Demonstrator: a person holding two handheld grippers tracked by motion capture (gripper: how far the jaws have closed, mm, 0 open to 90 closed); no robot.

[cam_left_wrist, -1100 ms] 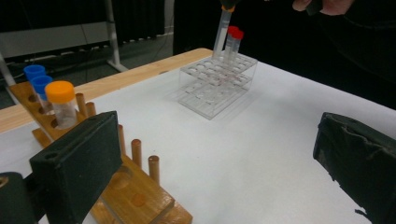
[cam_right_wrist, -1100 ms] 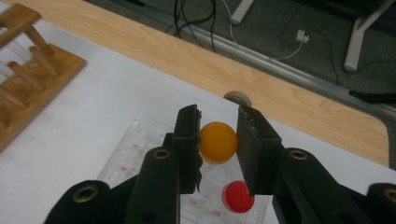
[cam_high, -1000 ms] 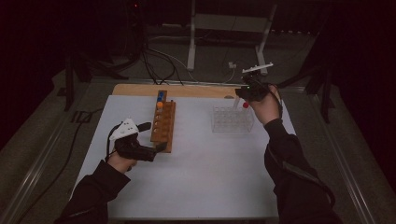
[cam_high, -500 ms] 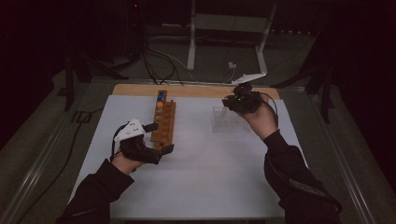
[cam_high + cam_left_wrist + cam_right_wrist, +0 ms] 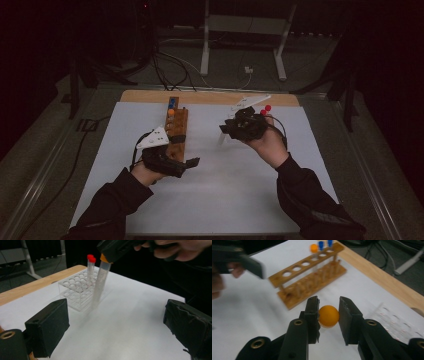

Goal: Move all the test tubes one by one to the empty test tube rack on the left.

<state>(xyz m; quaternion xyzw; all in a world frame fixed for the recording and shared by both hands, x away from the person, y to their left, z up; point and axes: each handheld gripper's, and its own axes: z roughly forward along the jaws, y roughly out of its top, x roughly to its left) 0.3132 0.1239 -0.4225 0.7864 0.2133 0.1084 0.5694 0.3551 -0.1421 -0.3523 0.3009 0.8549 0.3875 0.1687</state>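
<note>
The right gripper (image 5: 225, 131) is clamped on a clear plastic tube (image 5: 100, 282) just under its orange cap (image 5: 328, 316), and carries it hanging above the white sheet (image 5: 240, 190), between the clear rack (image 5: 77, 291) on the right and the wooden rack (image 5: 176, 132) on the left. The tube looks light and stiff, but smooth and round, so it can swing or slip in the pads; the ribbed cap is the surest place to hold, as now. The left gripper (image 5: 192, 162), low at the near end of the wooden rack, has its jaws apart with nothing between them, though they have just been closing a little. Two red-capped tubes (image 5: 90, 265) stand in the clear rack
</note>
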